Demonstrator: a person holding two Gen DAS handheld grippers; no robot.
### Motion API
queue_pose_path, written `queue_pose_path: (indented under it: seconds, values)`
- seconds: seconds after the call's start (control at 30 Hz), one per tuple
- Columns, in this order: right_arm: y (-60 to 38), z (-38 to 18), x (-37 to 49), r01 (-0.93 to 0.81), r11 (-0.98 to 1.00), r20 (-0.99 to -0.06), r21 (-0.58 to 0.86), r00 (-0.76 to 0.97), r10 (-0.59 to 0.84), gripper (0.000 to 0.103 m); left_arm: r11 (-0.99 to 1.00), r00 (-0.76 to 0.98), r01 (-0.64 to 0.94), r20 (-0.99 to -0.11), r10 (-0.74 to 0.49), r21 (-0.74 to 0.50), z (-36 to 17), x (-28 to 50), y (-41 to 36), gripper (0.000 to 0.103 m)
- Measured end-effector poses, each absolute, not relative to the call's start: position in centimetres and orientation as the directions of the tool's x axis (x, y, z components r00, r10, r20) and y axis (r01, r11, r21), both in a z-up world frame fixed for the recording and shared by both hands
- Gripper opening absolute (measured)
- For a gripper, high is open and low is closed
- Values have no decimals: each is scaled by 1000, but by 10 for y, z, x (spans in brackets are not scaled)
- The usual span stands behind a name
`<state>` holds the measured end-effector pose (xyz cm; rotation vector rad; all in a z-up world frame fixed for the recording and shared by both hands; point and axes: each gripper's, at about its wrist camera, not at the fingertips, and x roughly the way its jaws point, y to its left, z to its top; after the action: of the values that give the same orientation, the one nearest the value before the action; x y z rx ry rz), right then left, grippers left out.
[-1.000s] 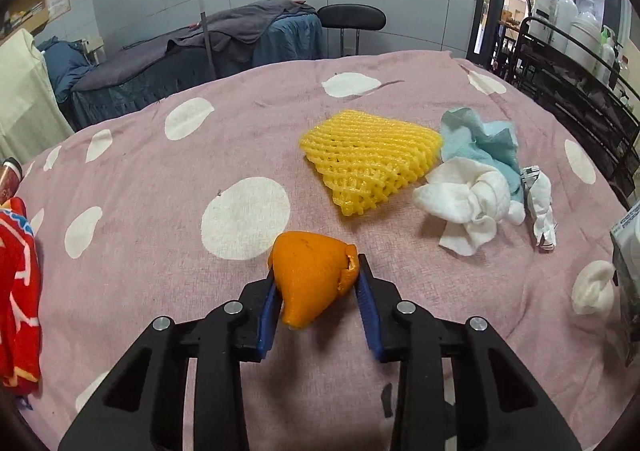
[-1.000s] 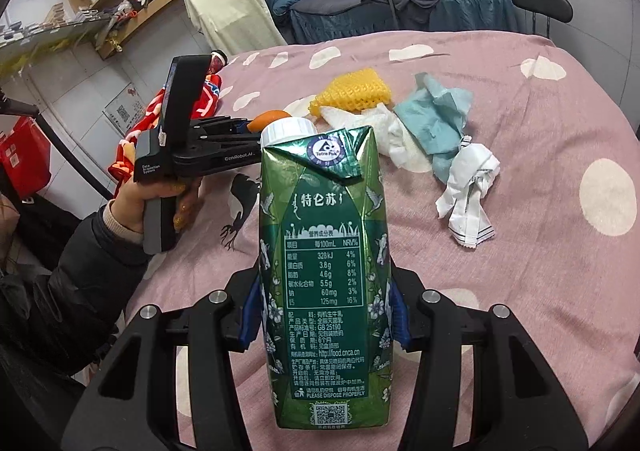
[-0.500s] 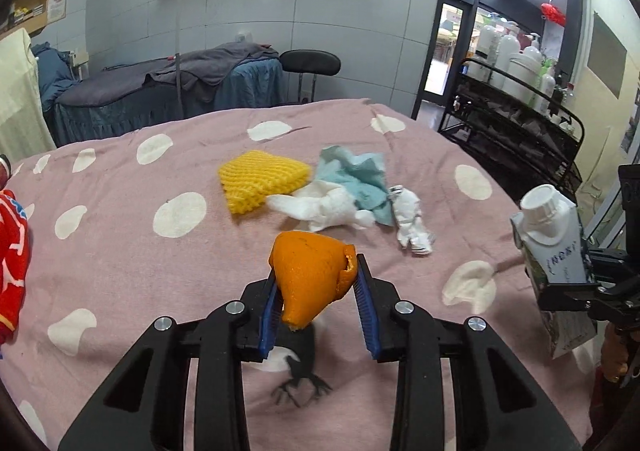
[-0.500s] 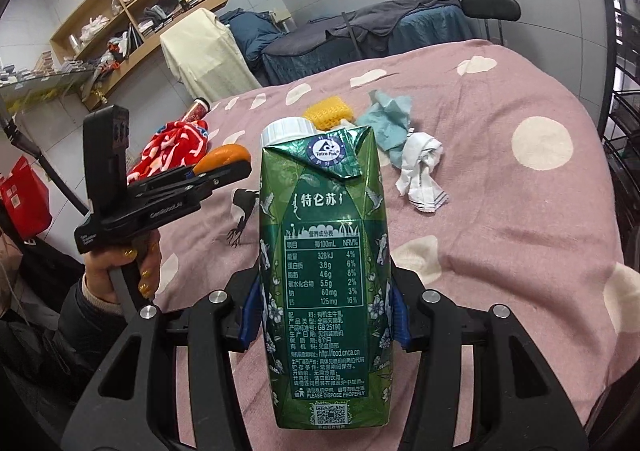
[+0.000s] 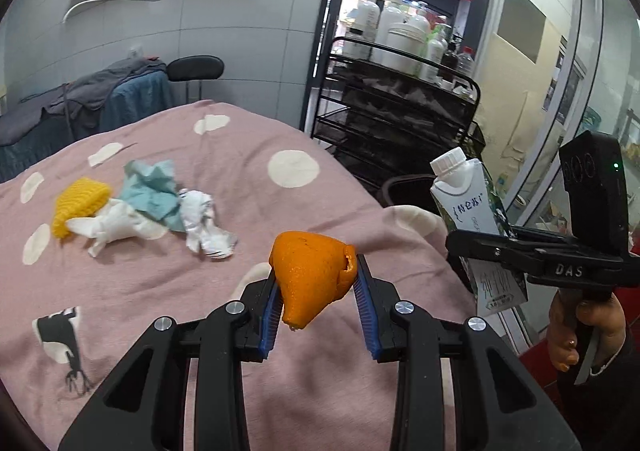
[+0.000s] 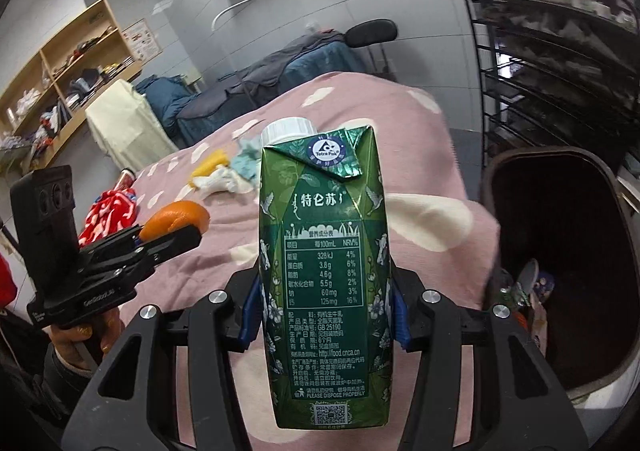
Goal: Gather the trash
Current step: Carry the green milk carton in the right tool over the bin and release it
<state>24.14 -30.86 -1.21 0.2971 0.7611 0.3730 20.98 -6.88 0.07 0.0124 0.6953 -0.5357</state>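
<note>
Between my left gripper's [image 5: 316, 293] blue pads sits the orange peel [image 5: 310, 275], clamped above the pink bedspread [image 5: 248, 187]. My right gripper [image 6: 322, 313] squeezes the green carton [image 6: 324, 271] upright, beside the open bin [image 6: 560, 219]. Tissues [image 5: 160, 207] lie well back.

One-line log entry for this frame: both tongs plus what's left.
left tongs: shut on orange peel | right tongs: shut on milk carton | bin: open, right of carton | bedspread: foam net, tissues remain
</note>
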Motion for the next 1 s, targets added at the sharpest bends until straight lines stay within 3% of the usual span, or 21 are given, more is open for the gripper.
queue_pose_path:
  seconds: [0.23,0.5,0.87,0.93,1.0]
  values:
    - [-376,-31,235,9,953,-670,302,714,205,51,804,576,569,-615,-539,-171,-3,207,-120,34]
    - [-420,-71,250,171,961,-754,216,655,53,51,756,514,632,-636,-575,-173,-12,208,-160,34]
    - [-452,-120,281,298,930,-848,215,529,26,52,724,464,667,-662,-589,-176,-17,212,-189,34]
    - [-455,-123,280,302,924,-848,236,529,44,56,718,454,673,-668,-589,-176,-19,212,-195,34]
    - [-456,-122,275,315,919,-842,238,539,33,74,714,446,678,-674,-589,-175,-20,212,-199,34]
